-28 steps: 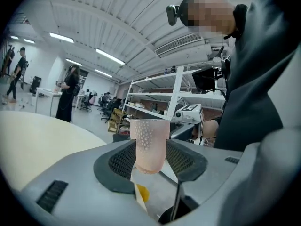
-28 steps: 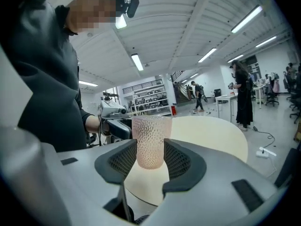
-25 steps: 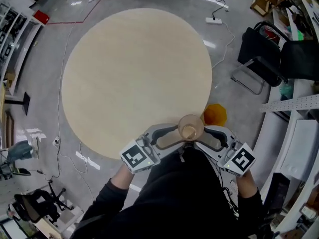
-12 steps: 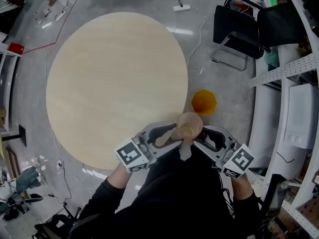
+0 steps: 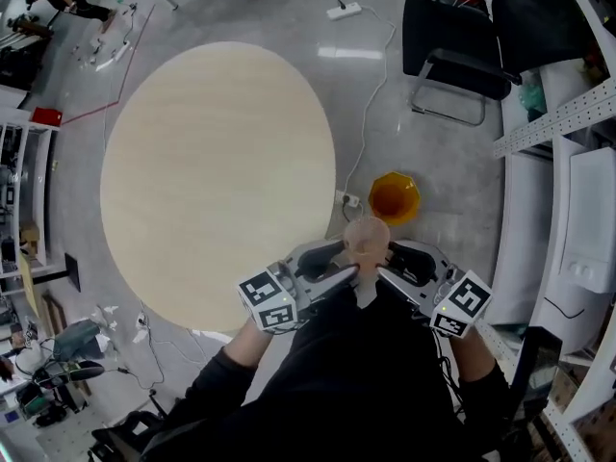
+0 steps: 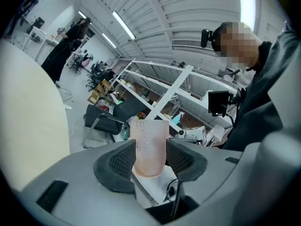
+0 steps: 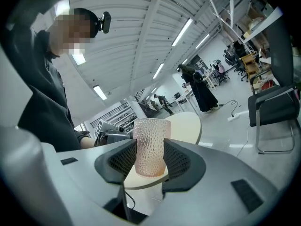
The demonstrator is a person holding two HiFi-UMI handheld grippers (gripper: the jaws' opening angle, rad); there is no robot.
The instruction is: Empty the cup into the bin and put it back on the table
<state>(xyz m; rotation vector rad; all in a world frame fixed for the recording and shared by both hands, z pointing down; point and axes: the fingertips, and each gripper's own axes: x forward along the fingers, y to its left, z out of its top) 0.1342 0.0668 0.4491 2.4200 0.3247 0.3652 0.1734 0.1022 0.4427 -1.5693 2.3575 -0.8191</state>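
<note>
Grey polished floor fills the room, and at the left of the head view stands a round table with a pale wooden top. Just off its near right edge, the left gripper reaches in from the left, its marker cube toward the person. Its jaws are clamped on the cup, with both ribbed pads pressed to the cup's sides. The cup is translucent, pinkish and dimpled, and it stands upright over the floor rather than the table, near the bin but not above it. The right gripper comes in from the other side and grips the same cup in the same way – pads tight on both sides – so the two grippers hold it together. The orange bin sits on the floor just beyond the cup, between the table and two black chairs at the upper right. White shelving runs down the right edge.
</note>
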